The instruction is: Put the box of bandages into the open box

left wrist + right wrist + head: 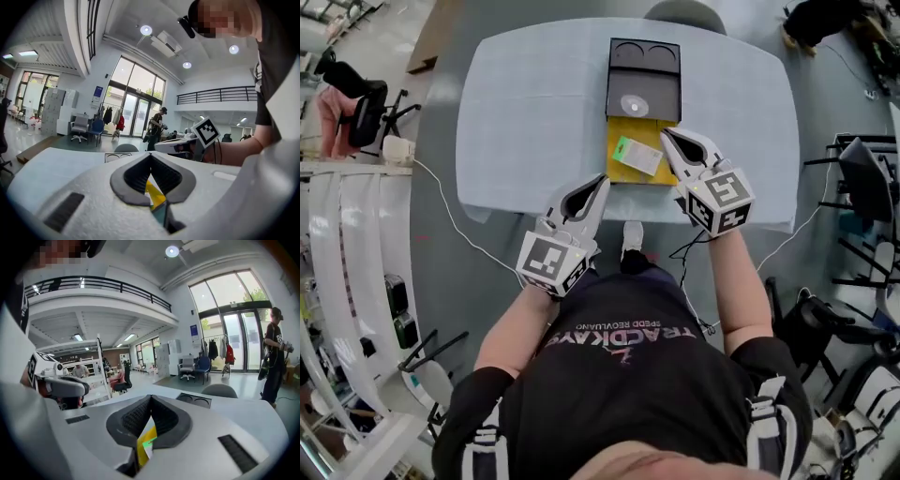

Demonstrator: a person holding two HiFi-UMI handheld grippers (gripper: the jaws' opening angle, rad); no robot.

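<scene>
The box of bandages (637, 156), small and white with a green patch, lies on a flat yellow panel (622, 171) at the table's near edge. Directly behind the panel the open black box (644, 80) shows two round recesses and a pale disc inside. My left gripper (604, 178) is shut, its tip at the panel's near left corner. My right gripper (664, 132) is shut too, with its tip at the panel's right edge, just right of the bandage box. Neither holds anything. Yellow shows below the closed jaws in both the left gripper (150, 154) and right gripper (151, 397) views.
The table (516, 112) is covered with a pale blue cloth. A grey chair (684, 11) stands at its far side. White shelving (347, 262) fills the left, dark chairs and stands (862, 187) the right. A white cable (450, 220) hangs off the table's left edge.
</scene>
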